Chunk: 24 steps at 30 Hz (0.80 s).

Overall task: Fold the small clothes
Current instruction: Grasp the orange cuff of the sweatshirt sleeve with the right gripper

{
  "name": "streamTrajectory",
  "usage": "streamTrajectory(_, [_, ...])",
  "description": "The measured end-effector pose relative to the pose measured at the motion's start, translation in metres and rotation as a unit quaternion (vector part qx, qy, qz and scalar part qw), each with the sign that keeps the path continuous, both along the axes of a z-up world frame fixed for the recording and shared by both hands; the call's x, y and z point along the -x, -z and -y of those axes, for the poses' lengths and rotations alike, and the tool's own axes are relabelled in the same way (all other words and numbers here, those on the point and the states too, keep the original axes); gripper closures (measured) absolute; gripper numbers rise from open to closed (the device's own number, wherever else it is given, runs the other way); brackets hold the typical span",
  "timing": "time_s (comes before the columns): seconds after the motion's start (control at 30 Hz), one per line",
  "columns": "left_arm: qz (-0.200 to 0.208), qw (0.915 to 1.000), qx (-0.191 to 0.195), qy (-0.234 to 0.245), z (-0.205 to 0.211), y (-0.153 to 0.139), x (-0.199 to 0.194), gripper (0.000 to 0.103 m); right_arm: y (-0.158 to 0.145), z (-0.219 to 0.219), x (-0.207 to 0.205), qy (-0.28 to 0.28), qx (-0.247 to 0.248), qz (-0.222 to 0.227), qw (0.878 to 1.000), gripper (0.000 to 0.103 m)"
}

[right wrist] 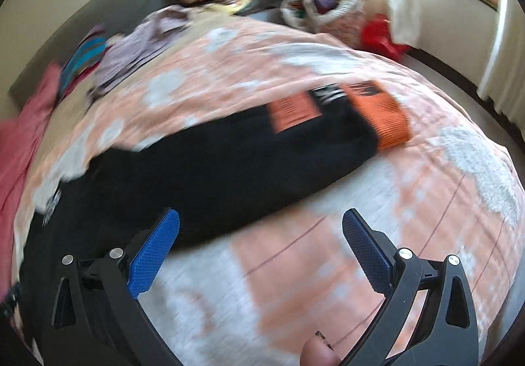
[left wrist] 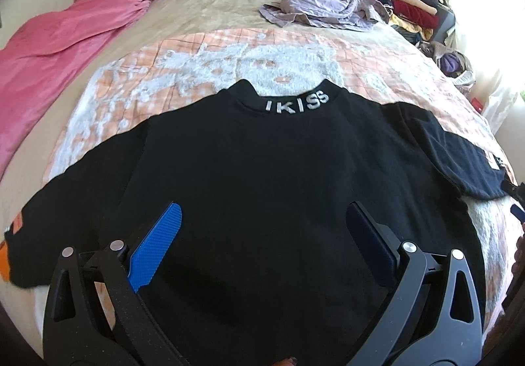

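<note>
Sweatshirt, black, lies flat on the peach-and-white blanket; left gripper gapes above its body, right gripper gapes near the sleeve's orange cuff at 1 o'clock.

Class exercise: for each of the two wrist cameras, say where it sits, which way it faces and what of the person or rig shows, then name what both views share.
Left wrist: on the left tool, over the black sweatshirt, facing its collar and the headboard; open blue pads show.
Right wrist: on the right tool, facing the orange-cuffed sleeve; blurred; fingertip at bottom.
Shared: sweatshirt, peach blanket.
</note>
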<state>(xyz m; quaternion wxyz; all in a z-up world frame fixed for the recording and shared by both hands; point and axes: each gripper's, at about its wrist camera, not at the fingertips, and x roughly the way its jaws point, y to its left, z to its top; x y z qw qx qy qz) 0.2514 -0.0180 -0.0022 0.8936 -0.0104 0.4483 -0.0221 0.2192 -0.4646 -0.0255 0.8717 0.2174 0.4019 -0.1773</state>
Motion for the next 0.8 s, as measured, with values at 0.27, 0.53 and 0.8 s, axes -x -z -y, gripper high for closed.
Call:
streamTrajectory(0.27, [0.005,0.9997,0.021,-0.008,-0.009,0.002,-0.027,0.009,0.020,0.077,-0.007,0.084,-0.088,0.008,0.993,0.004])
streamTrajectory(0.53, [0.008,0.9987,0.048,-0.012,-0.021,0.009,-0.038,0.009,0.028,0.104,-0.022,0.118,-0.116,0.042,0.985,0.016])
streamTrajectory(0.8, [0.008,0.9968,0.078,-0.013,-0.030,0.005,-0.040,0.009,-0.004,0.089,-0.020,0.069,-0.099,0.121,0.985,0.083])
